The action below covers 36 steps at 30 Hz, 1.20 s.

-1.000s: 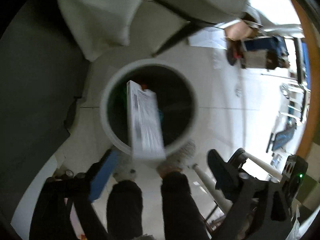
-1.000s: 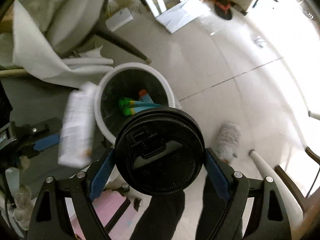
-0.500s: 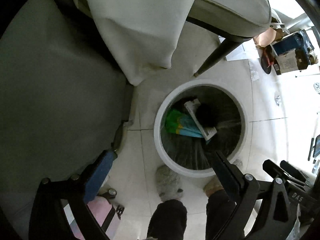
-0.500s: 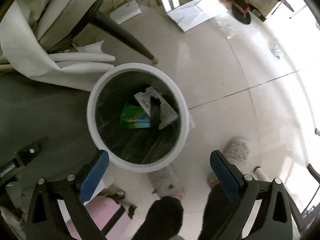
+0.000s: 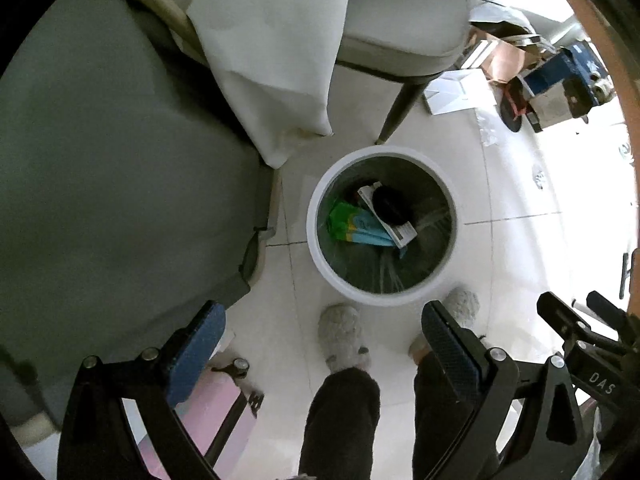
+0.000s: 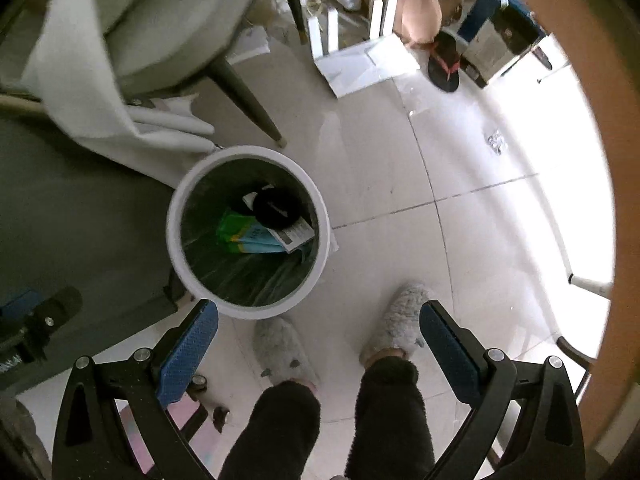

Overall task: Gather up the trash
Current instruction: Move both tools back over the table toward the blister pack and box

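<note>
Left view: left gripper (image 5: 322, 350) spread wide and holding nothing, white bin (image 5: 320, 256) on the floor below, black lid (image 5: 390, 208), white box (image 5: 402, 232) and green pack (image 5: 344, 220) inside it, right view: right gripper (image 6: 318, 344) spread wide, empty, above the bin (image 6: 176, 248), lid (image 6: 276, 210) on top of the box (image 6: 294, 234).

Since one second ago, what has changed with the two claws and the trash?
Both claws let go: the left claw dropped the white box and the right claw dropped the black-lidded cup. Both now lie in the white bin on the green and blue packet. Both claws are now open and empty. The bin and the chair kept their places.
</note>
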Motion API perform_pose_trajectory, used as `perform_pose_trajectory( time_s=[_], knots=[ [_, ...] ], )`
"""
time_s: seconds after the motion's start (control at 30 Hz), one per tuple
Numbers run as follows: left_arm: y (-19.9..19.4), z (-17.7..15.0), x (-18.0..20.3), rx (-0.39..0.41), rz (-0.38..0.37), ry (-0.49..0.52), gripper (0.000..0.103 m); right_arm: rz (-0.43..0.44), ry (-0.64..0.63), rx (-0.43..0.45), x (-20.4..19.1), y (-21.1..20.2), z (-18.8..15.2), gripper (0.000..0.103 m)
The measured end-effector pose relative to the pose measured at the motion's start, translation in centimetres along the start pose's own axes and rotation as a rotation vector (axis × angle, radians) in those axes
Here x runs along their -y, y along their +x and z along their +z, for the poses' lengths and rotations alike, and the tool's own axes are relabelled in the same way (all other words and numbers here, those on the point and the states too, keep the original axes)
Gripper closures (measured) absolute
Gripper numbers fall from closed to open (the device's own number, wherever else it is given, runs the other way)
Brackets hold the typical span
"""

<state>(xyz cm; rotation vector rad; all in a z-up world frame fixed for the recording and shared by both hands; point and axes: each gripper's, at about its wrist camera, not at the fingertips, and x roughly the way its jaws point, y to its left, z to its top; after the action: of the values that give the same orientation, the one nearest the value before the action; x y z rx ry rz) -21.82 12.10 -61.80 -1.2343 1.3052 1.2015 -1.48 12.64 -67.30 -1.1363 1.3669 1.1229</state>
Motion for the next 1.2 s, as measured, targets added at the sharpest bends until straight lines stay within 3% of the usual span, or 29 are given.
perform_pose_trajectory(
  time_s=[0.27,0.43,0.63,0.77,0.93,1.07,1.2],
  knots=[
    [-9.0,-2.8,0.6,0.042,0.01,0.016,0.003,0.047,-0.034,0.027,-0.5,-9.0,-2.5,0.001],
    [-15.3,-4.1,1.3,0.085,0.031,0.036,0.003,0.126,0.002,0.051,0.2,-15.8,-3.8,0.001],
    [-24.3,-4.3,5.0,0.211,0.071,0.11,0.003,0.238,0.076,0.086,3.5,-23.9,-4.0,0.001],
    [-29.5,-3.1,10.9,0.3,0.033,0.212,0.003,0.271,0.175,0.155,9.2,-29.7,-3.8,0.001],
    [-33.7,-1.9,23.7,0.405,0.033,0.507,0.002,0.242,0.339,0.201,19.5,-34.5,-4.1,0.001],
    [-34.5,-0.5,34.3,0.504,0.12,0.755,0.002,0.119,0.477,0.207,30.9,-36.1,-4.2,0.001],
    [-32.9,2.2,41.9,0.506,0.17,0.89,0.002,-0.026,0.531,0.164,42.0,-34.4,-1.9,0.001]
  ],
)
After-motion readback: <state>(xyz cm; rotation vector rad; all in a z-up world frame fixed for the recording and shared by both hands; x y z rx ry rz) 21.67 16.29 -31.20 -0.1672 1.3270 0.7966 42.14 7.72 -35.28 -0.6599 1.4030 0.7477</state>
